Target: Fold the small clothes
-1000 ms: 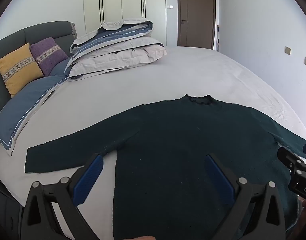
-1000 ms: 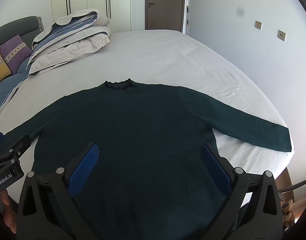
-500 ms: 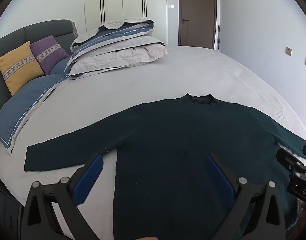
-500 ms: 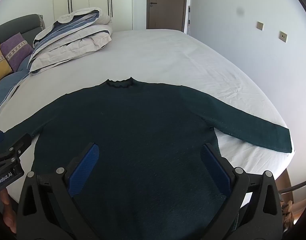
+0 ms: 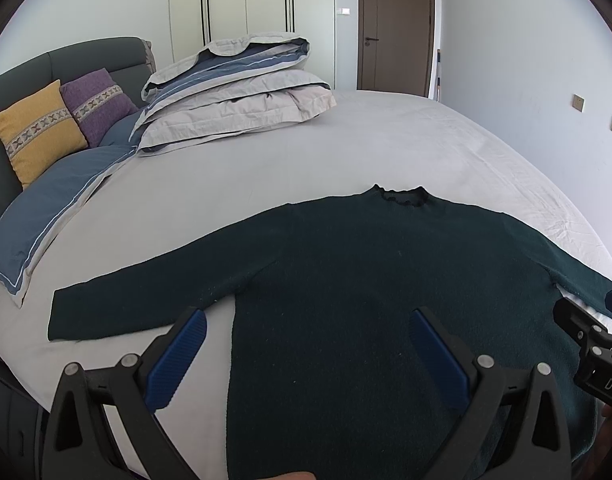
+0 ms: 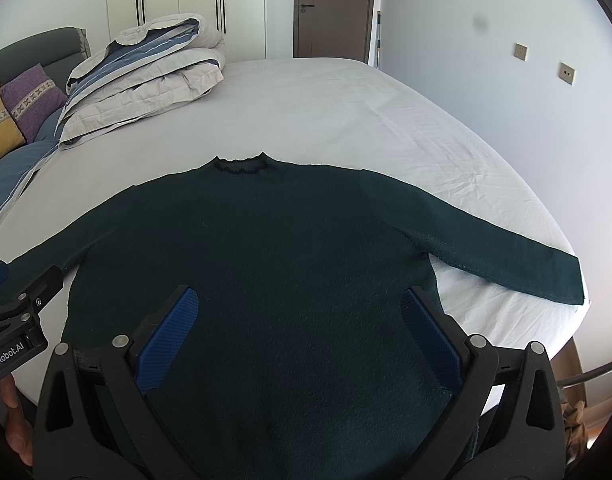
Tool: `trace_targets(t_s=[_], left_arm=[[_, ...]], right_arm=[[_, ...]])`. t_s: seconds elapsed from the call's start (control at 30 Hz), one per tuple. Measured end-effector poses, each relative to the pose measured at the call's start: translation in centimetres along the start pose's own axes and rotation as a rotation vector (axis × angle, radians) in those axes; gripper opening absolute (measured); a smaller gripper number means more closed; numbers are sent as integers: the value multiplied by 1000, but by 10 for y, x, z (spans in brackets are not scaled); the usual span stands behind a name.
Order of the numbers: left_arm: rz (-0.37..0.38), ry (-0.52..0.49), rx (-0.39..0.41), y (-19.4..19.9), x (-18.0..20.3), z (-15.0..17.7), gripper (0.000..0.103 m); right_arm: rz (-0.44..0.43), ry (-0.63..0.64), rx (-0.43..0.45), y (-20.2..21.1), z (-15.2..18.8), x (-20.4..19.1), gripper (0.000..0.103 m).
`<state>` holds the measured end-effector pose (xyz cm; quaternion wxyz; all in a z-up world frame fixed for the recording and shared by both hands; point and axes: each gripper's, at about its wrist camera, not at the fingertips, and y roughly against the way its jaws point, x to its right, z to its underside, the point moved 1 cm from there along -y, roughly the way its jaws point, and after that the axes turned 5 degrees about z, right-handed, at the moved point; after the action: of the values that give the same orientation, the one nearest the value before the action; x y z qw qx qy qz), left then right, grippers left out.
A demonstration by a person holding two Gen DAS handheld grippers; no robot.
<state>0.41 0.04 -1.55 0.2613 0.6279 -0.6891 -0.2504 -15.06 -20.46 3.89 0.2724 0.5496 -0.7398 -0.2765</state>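
A dark green long-sleeved sweater (image 5: 366, 272) lies flat, face up, on the white bed (image 5: 406, 140), collar away from me and both sleeves spread out. It also shows in the right wrist view (image 6: 266, 240). My left gripper (image 5: 306, 320) is open and empty, held above the sweater's lower left side near the left sleeve (image 5: 146, 300). My right gripper (image 6: 298, 300) is open and empty above the lower middle of the sweater. The right sleeve (image 6: 506, 248) reaches toward the bed's right edge.
A folded duvet (image 5: 234, 88) lies at the far left of the bed. Yellow and purple cushions (image 5: 38, 128) lean on the grey headboard at left. A wall runs along the right side and a door (image 5: 398, 28) stands at the back.
Both grippers have risen slightly and stay open; the sweater has not moved.
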Motion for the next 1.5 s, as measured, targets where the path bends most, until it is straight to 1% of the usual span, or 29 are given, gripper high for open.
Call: trace_targets(t_s=[1.5], left_arm=[[0, -1, -5, 0, 1, -2, 103]], right_arm=[[-2, 9, -10, -3, 2, -2, 103]])
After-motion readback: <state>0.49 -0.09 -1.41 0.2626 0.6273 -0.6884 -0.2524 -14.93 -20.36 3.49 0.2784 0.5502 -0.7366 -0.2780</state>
